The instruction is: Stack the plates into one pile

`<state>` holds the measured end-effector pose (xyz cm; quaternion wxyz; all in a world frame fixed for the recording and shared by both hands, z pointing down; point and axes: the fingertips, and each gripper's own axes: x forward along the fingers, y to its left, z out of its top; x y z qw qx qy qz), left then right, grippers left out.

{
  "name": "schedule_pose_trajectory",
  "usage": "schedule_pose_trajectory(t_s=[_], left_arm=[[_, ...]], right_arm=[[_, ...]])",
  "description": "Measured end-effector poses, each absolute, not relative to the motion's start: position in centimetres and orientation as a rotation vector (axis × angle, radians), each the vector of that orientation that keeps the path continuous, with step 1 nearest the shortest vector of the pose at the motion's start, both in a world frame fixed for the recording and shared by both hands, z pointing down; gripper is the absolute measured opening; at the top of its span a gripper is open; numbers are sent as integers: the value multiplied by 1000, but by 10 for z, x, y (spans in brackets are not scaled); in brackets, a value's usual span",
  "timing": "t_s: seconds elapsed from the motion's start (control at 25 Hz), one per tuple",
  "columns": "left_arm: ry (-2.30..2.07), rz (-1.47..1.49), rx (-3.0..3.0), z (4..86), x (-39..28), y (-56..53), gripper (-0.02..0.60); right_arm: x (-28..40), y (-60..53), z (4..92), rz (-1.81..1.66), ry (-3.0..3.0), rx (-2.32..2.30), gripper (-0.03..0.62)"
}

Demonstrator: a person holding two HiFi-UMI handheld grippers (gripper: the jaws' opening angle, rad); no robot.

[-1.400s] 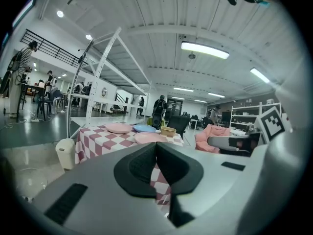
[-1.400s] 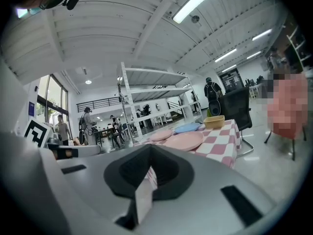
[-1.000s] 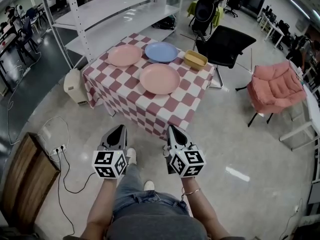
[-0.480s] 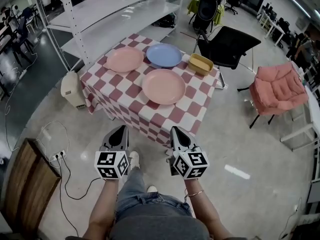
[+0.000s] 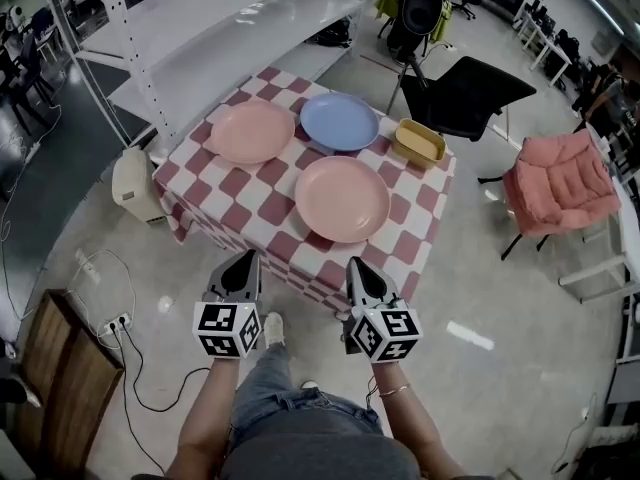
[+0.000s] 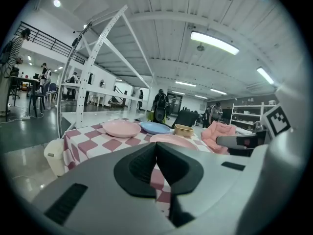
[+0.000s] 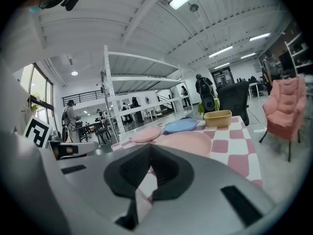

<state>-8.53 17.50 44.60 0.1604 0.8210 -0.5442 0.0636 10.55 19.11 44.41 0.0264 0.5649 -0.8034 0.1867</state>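
Observation:
On a table with a red-and-white checked cloth (image 5: 232, 213) lie three plates: a large pink plate (image 5: 342, 198) nearest me, a smaller pink plate (image 5: 252, 132) at the far left, and a blue plate (image 5: 340, 121) behind. My left gripper (image 5: 243, 262) and right gripper (image 5: 360, 268) hover side by side before the table's near edge, both shut and holding nothing. The left gripper view shows the shut left gripper (image 6: 156, 146) with the pink plate (image 6: 121, 128) and blue plate (image 6: 155, 127) beyond. In the right gripper view the right gripper (image 7: 150, 150) points at the large pink plate (image 7: 186, 143).
A yellow rectangular dish (image 5: 420, 143) sits at the table's far right corner. A white metal shelf rack (image 5: 200, 28) stands behind the table, a black office chair (image 5: 475, 93) and a pink armchair (image 5: 558, 183) to the right. A white canister (image 5: 130, 183) and cables (image 5: 120, 323) lie at the left.
Both grippers have moved forward toward the table, which now lies closer and larger in the head view. The plates have not moved.

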Motion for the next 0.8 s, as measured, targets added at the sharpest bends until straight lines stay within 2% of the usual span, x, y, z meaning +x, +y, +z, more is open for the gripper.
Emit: schedule_pose_trajectory(t_s=[0.8], left_arm=[[-1320,277,2423,470,-90,40,17]], right_arm=[[108,83,452,596,-2246,1981,9]])
